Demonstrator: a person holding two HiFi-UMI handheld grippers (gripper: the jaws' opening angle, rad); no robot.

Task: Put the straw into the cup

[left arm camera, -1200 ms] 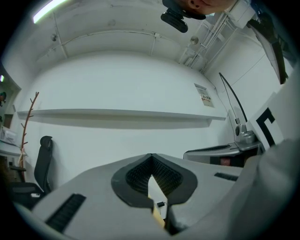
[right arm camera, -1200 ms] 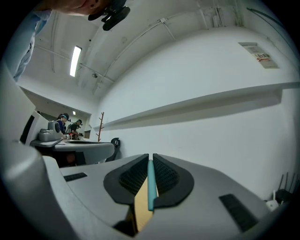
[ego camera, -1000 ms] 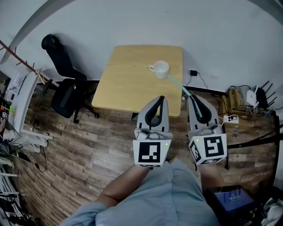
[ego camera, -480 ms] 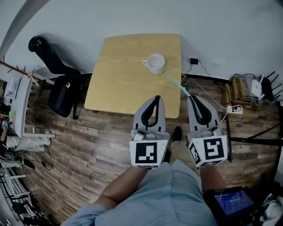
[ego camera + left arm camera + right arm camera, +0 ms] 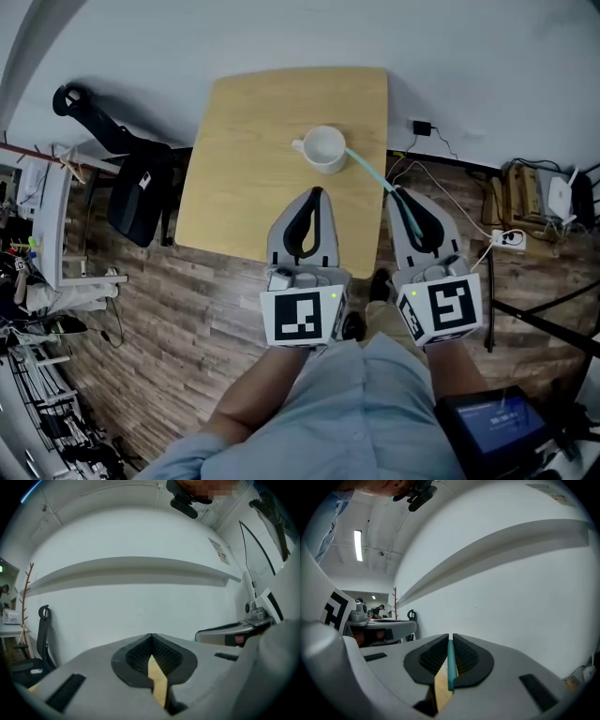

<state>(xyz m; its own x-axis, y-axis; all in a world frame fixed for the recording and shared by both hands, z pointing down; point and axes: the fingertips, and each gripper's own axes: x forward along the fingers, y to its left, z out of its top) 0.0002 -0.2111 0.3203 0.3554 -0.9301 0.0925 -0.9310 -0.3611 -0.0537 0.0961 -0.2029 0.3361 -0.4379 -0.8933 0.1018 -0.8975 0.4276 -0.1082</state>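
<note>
Seen steeply from above in the head view, a pale wooden table (image 5: 244, 141) stands against a white wall. A white cup (image 5: 325, 150) sits on it, right of centre and nearer the table's right edge than its left, with the handle pointing left. The right gripper (image 5: 399, 193) hovers over the table's near right corner, its jaws closed tight on a thin teal straw (image 5: 368, 174). The right gripper view shows the straw pinched between the ribbed pads, its near end just behind them. The free length slants away and to the left, and its tip reaches the cup's right rim. Whether the tip is over the opening or only against the rim cannot be told. The left gripper (image 5: 314, 191) hangs above the table's near edge, short of the cup, with its jaws pressed together on nothing. The straw is probably very light, smooth and a little bendy. A pinch low on its length, as here, should steer it, though a hard squeeze could crush it and the long free end may wobble. The cup looks rigid and heavy enough to stay put, but a push on the rim might slide it leftward. Bare tabletop surrounds the cup. A black office chair (image 5: 141, 192) stands off the left edge and a power strip (image 5: 509, 238) lies on the floor beyond the right edge, both well apart from the work.
</note>
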